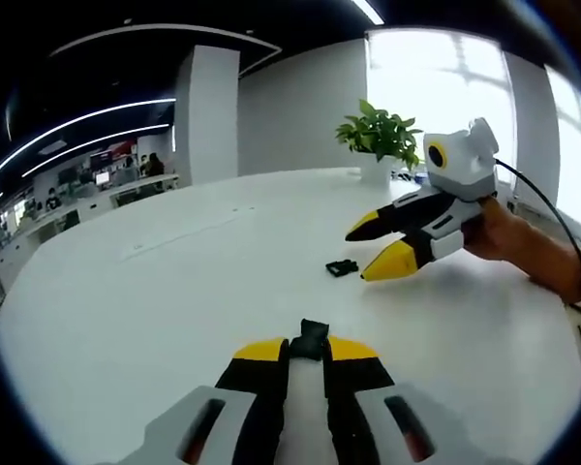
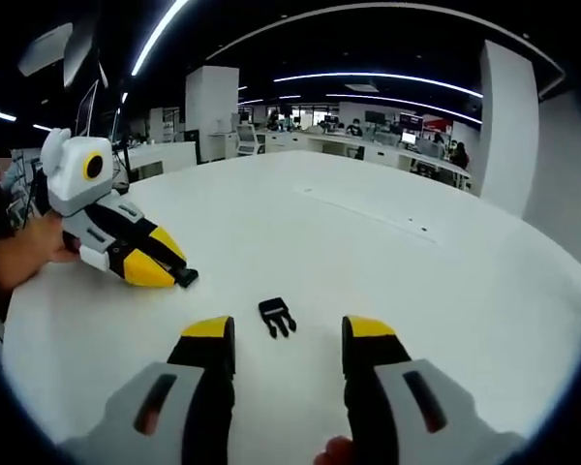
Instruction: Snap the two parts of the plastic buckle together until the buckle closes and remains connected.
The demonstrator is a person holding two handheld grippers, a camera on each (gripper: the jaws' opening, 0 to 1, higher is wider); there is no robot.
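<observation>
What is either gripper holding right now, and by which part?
Left gripper pinches one small black plastic buckle part by its end. Right gripper holds nothing; the pronged black buckle piece lies on the table.

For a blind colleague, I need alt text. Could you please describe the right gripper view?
The right gripper, fingers open, hovers over a white table before a black pronged buckle part. At left, the left gripper holds the other buckle part.
</observation>
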